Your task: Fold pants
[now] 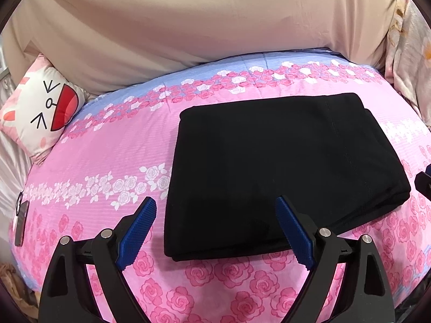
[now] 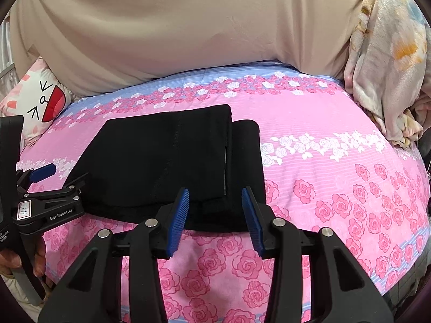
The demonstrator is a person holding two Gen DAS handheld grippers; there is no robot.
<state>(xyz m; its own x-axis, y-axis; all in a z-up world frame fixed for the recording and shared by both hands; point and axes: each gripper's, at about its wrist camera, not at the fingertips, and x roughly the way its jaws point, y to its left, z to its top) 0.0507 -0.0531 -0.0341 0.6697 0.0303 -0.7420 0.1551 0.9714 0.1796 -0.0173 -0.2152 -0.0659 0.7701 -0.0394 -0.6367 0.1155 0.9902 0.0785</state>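
The black pants (image 1: 282,167) lie folded into a thick rectangle on the pink rose bedspread (image 1: 107,161). They also show in the right wrist view (image 2: 167,161), with a lower layer sticking out on the right side. My left gripper (image 1: 215,207) is open and empty, hovering over the near left edge of the pants; it also shows from the side in the right wrist view (image 2: 54,180). My right gripper (image 2: 215,196) is open and empty, just above the near right edge of the pants. Its tip shows in the left wrist view (image 1: 424,183).
A cartoon rabbit pillow (image 1: 40,110) lies at the bed's far left. A beige sheet (image 1: 202,18) hangs behind the bed. A floral blanket (image 2: 385,67) is piled at the far right. A dark tagged item (image 1: 20,220) lies at the bed's left edge.
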